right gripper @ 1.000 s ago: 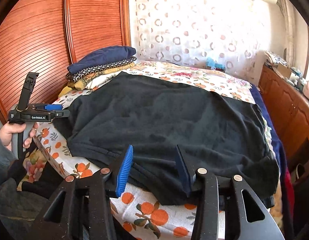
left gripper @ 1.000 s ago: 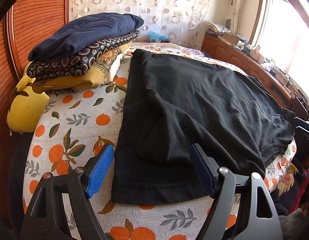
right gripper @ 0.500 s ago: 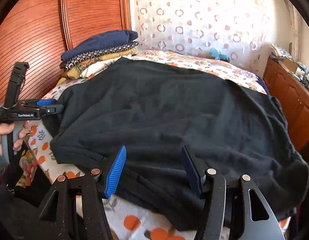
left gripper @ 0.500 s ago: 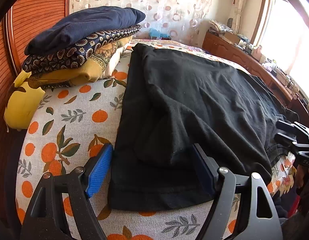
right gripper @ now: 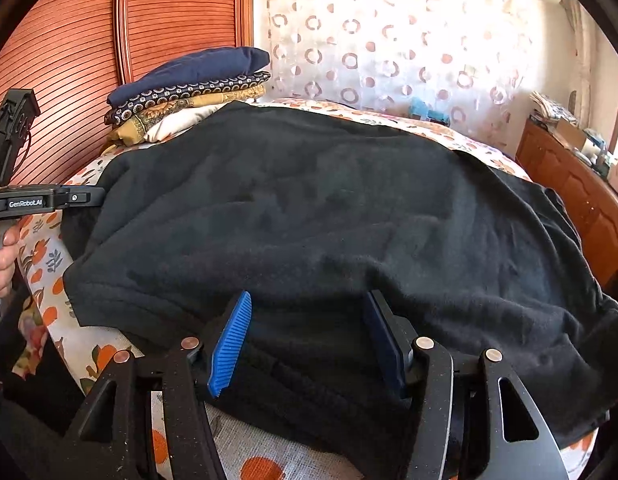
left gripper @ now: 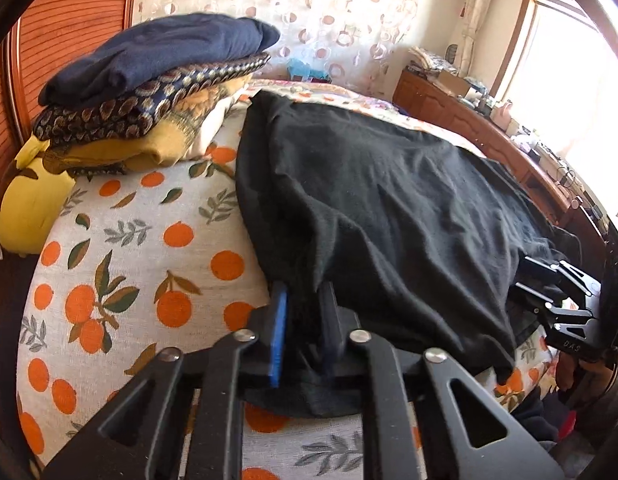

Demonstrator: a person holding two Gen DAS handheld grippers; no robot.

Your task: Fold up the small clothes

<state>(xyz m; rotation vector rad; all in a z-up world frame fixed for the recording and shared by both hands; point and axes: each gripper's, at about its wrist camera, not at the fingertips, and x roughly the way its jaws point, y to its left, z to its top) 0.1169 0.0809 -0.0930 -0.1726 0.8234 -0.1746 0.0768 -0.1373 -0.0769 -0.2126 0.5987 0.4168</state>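
Observation:
A black garment (left gripper: 389, 208) lies spread across the orange-print bed sheet (left gripper: 141, 256); it also fills the right wrist view (right gripper: 329, 220). My left gripper (left gripper: 303, 320) is shut on the garment's near-left hem, with the cloth bunched between its blue pads. It shows at the left edge of the right wrist view (right gripper: 85, 198). My right gripper (right gripper: 309, 336) is open, its fingers straddling the garment's near edge, with cloth lying between the pads. It shows at the right edge of the left wrist view (left gripper: 557, 304).
A stack of folded clothes (left gripper: 149, 92) sits at the bed's far left corner by the wooden headboard (right gripper: 69, 40). A yellow pillow (left gripper: 29, 204) lies beside it. A wooden cabinet (left gripper: 489, 132) with clutter runs along the right under the window.
My left gripper has closed on the garment's hem, having been open around it. My right gripper has moved forward over the garment's edge and stays open.

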